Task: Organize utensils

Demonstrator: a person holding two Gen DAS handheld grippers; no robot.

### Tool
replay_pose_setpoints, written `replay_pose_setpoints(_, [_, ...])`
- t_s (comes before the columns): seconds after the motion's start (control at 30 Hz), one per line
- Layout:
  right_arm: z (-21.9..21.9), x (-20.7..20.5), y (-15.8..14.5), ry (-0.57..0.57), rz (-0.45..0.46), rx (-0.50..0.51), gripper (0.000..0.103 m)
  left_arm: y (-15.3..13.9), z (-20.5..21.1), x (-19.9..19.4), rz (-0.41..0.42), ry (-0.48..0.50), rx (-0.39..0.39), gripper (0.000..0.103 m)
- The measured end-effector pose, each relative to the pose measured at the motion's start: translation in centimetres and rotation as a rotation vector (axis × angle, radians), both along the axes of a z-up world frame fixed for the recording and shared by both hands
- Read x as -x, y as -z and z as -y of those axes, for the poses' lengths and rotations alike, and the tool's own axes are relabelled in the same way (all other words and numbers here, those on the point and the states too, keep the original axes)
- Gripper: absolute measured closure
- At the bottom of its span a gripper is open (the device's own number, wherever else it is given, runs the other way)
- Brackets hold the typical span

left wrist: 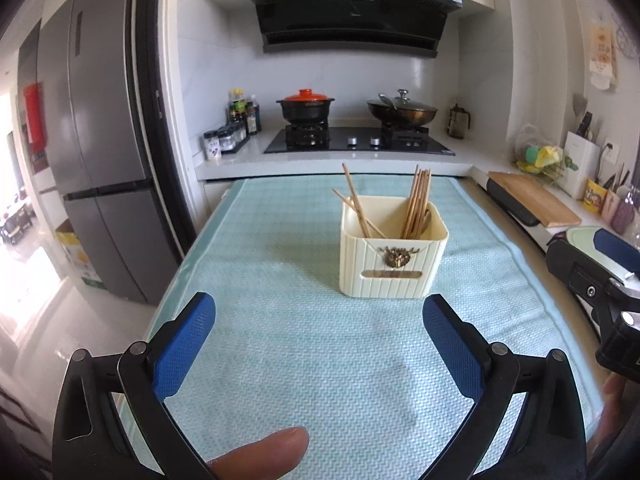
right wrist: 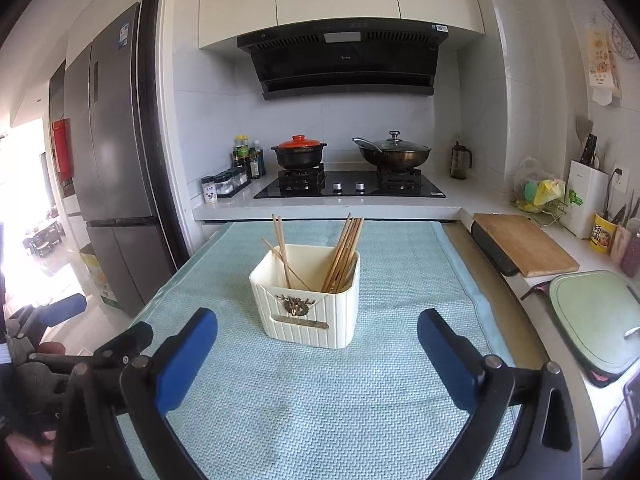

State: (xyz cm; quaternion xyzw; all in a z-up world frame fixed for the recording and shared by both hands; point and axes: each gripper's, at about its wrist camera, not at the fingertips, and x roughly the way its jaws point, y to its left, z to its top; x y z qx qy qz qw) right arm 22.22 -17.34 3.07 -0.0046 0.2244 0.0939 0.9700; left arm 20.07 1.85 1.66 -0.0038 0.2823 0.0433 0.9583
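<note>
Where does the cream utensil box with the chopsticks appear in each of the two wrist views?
Left wrist view: the cream box stands right of centre on the blue mat, beyond the open left gripper.
Right wrist view: the box stands just left of centre, beyond the open right gripper.
Shared landmark: the pot with the orange lid on the stove.

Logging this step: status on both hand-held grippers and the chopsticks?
Left hand-held gripper open, empty. Right hand-held gripper open, empty. Chopsticks all upright in cream holder on teal mat. Nothing in the way.
</note>
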Motion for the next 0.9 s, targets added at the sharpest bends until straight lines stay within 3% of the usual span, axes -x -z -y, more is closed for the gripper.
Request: replay_pose_setpoints(0.9, [-1.5, 2.8, 0.1, -0.033, 0.002, 0.044, 0.001, -1.0, 0.2, 1.6, 0.013, -0.002, 0.017, 0.000])
